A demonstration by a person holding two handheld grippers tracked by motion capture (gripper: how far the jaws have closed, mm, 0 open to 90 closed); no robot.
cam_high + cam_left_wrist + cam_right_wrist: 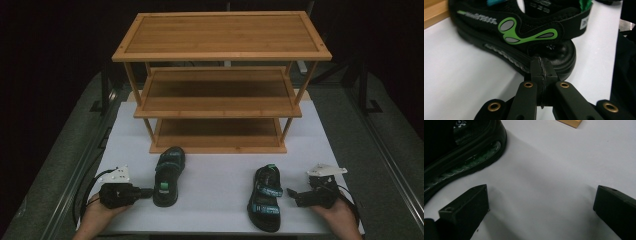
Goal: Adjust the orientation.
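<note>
Sandals, two, black with green and teal trim, on the white tabletop [215,190] in front of the three-tier wooden rack [220,80]. Left sandal [168,176] lies left of centre, toe toward the rack's bottom shelf, heel toward the near edge. Right sandal [265,197] lies right of centre, close to the near edge. My left gripper [149,192] comes in level from the left side, jaws pressed together with nothing between them, tips just at the left sandal's heel; in the left gripper view the closed tips meet the sole's rim [554,60]. My right gripper [291,193] rests just beside the right sandal's outer side, jaws standing wide apart over bare tabletop, gripping nothing.
</note>
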